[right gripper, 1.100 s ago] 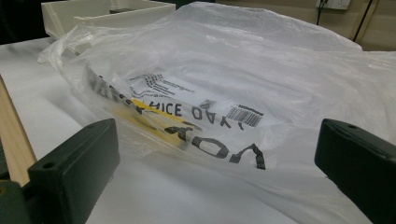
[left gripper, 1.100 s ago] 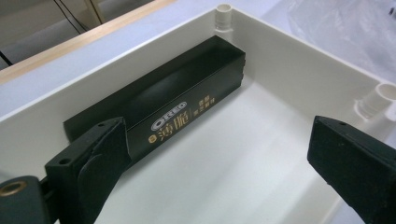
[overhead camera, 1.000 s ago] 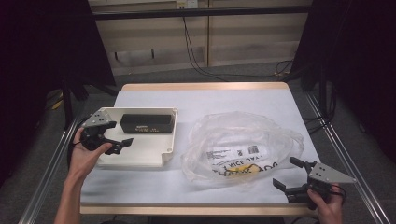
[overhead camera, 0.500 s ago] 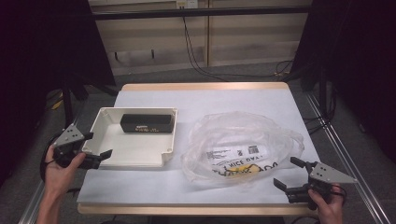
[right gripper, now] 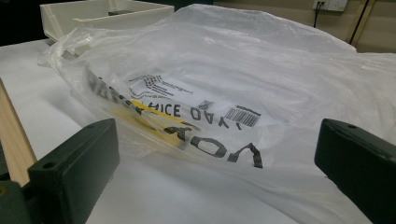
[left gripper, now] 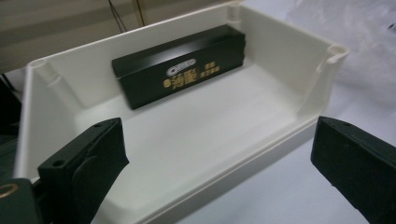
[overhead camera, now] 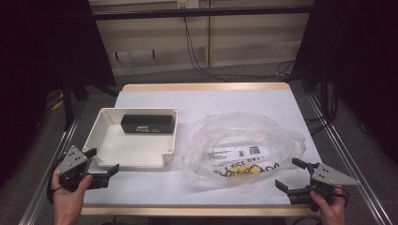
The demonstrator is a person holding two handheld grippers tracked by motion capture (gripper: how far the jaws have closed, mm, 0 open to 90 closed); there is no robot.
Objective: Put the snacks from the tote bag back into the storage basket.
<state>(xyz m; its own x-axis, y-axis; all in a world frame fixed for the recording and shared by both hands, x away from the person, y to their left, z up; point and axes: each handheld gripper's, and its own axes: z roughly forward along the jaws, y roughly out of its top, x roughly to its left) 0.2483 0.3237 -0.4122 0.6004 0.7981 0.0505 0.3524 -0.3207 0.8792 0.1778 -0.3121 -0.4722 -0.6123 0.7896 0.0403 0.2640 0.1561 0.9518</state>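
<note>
Black box (left gripper: pixel 180 72) with gold lettering lies in white tray (left gripper: pixel 280 56); bag (right gripper: pixel 224 93) reads "NICE DAY"; both grippers released.

High view: fixed above the person's edge of the counter (overhead camera: pixel 206 101), facing forward and down, far enough to take in the whole top. Left gripper view: rides low and close, facing the white tray (left gripper: pixel 289 56) and the black box (left gripper: pixel 182 70) at its 12 o'clock. Right gripper view: low, near, facing the plastic bag (right gripper: pixel 243 60), tray corner (right gripper: pixel 93 14) at 11 o'clock. All three views share the tray.
</note>
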